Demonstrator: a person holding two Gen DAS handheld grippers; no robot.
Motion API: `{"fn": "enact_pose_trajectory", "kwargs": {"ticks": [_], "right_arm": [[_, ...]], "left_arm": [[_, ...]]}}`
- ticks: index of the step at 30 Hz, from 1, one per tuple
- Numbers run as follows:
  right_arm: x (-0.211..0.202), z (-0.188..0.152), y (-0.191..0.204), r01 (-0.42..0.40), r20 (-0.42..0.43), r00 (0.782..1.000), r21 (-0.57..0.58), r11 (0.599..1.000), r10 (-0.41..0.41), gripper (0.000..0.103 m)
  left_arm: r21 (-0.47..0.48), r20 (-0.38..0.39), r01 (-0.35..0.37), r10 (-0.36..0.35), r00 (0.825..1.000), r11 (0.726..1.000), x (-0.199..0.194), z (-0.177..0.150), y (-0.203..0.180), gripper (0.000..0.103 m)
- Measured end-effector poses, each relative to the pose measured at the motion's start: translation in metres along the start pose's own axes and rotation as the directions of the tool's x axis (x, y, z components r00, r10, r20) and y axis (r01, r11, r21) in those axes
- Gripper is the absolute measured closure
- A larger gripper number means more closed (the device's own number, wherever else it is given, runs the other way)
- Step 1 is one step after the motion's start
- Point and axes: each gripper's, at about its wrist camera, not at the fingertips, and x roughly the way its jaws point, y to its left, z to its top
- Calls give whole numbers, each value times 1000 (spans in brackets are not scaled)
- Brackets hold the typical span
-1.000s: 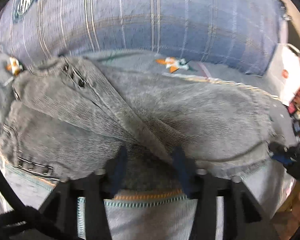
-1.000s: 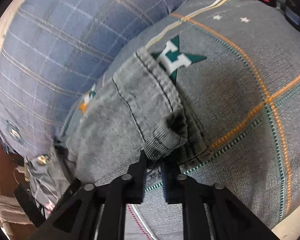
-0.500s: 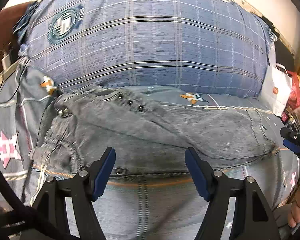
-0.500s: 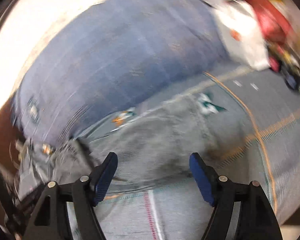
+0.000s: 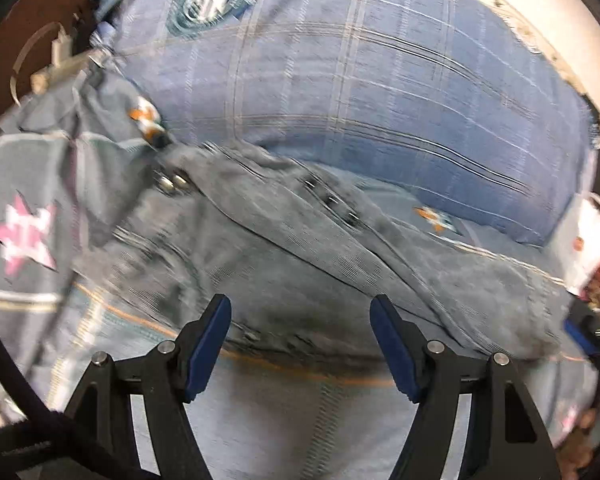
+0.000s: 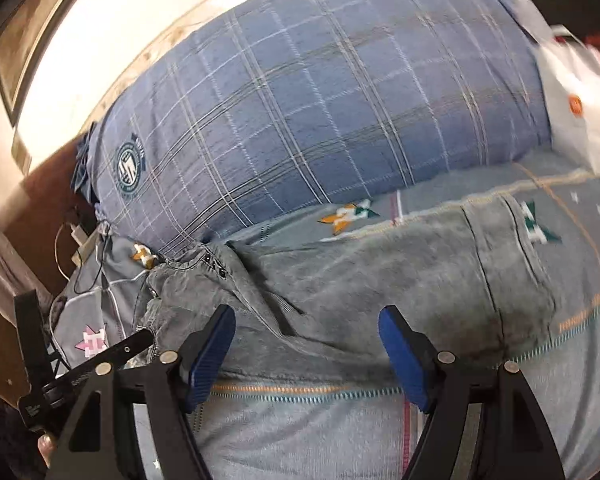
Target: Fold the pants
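Evidently we had just let go: a second earlier our right gripper [image 6: 306,350] was pinched on a bunched edge of the pants [image 6: 380,292] and our left gripper [image 5: 300,340] was pressed into the cloth, and now both stood wide open, holding nothing, drawn back above the near edge. The pants lay folded lengthwise across the bedspread [image 6: 300,424], just in front of the plaid pillow [image 6: 300,112], waistband buttons [image 5: 172,182] toward our left. We judged that fold set, with a crosswise fold probably still to come.
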Motion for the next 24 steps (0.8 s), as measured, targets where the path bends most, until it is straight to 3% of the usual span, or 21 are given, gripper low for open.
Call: {"fn": "enact_pose_trajectory", "kwargs": {"ticks": [4, 5, 7, 10, 13, 18, 19, 22, 24], "right_arm": [[8, 21, 22, -61, -34, 998, -36, 997, 60, 26], [12, 27, 29, -69, -52, 996, -59, 996, 66, 26], [24, 36, 42, -82, -88, 993, -111, 990, 73, 26], [53, 41, 56, -118, -152, 984, -140, 983, 96, 26], [97, 41, 64, -172, -239, 962, -140, 975, 135, 26], [186, 37, 67, -204, -394, 907, -104, 974, 148, 28], [196, 35, 66, -204, -411, 900, -103, 973, 145, 31], [214, 27, 63, -172, -431, 895, -101, 980, 113, 67], [215, 24, 67, -202, -440, 888, -116, 972, 133, 82]], "left_arm": [[86, 59, -115, 111, 992, 990, -5, 35, -3, 31], [121, 58, -113, 106, 993, 986, -3, 48, -3, 31], [126, 45, -39, 33, 998, 991, 0, 60, 2, 31], [44, -19, 49, -49, 999, 998, 16, 59, 21, 31], [-42, -110, 140, -143, 984, 989, 31, 57, 37, 31], [-94, -115, 132, -142, 983, 987, 36, 59, 51, 31], [-106, -121, 136, -149, 981, 985, 38, 60, 53, 31], [-139, -161, 143, -165, 973, 980, 52, 59, 55, 31], [-150, -170, 152, -177, 969, 977, 54, 58, 55, 31]]}}
